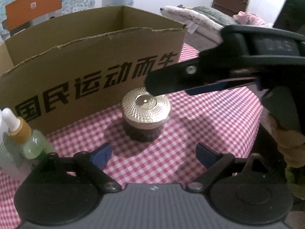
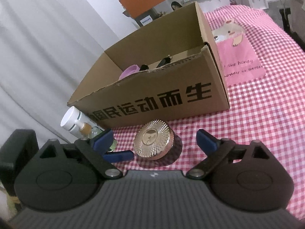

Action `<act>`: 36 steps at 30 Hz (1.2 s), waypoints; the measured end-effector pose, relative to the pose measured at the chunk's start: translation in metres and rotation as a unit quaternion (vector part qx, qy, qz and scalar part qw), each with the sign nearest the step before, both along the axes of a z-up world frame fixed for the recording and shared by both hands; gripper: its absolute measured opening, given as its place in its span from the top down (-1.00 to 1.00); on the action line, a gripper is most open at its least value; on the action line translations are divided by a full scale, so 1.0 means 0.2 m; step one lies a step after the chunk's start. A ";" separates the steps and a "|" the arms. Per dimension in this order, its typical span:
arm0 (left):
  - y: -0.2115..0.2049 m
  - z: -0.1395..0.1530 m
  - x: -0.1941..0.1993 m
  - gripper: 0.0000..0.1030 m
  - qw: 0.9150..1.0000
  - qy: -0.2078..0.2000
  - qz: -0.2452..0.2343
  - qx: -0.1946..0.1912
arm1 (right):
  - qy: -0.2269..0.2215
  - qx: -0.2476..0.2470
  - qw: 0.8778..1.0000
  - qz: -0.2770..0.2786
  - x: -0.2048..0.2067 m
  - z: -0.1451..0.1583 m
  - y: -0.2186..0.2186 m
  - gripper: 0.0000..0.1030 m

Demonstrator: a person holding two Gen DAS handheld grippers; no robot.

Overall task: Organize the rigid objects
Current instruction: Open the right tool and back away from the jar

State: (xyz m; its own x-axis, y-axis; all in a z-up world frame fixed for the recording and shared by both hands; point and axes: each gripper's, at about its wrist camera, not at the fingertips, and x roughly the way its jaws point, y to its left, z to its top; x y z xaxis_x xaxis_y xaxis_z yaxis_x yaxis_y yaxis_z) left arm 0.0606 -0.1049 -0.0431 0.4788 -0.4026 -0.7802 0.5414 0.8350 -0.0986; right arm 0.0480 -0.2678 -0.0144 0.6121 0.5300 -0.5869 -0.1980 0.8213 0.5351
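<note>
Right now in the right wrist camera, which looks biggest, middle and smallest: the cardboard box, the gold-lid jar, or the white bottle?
1. Cardboard box, by far the biggest.
2. Gold-lid jar.
3. White bottle, though it is partly hidden and lies farther off, so jar versus bottle is unsure.

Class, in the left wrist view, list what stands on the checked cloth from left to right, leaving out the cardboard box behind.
White bottle → green dropper bottle → gold-lidded jar → right tool, reaching in from the right edge above the jar.
</note>
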 end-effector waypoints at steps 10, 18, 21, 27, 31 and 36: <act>0.03 0.06 -0.02 -0.95 1.000 -0.007 -0.001 -0.016 | -0.034 -0.053 0.998 -0.021 -0.07 0.08 0.01 -0.97; 0.06 0.10 -0.02 -0.99 0.999 -0.003 -0.001 -0.042 | -0.054 -0.100 0.993 -0.030 -0.12 0.12 0.05 -0.97; 0.06 0.11 -0.03 -0.99 0.999 -0.002 -0.006 -0.041 | -0.064 -0.134 0.988 -0.044 -0.13 0.14 0.07 -0.97; 0.07 0.10 -0.03 -0.99 0.998 0.000 -0.006 -0.058 | -0.099 -0.208 0.971 -0.070 -0.18 0.20 0.11 -0.97; 0.10 0.10 -0.04 -0.99 0.997 0.000 -0.003 -0.078 | -0.133 -0.264 0.952 -0.080 -0.22 0.23 0.15 -0.97; 0.10 0.08 -0.03 -0.99 0.996 0.029 -0.009 -0.083 | -0.162 -0.304 0.935 -0.087 -0.26 0.27 0.18 -0.97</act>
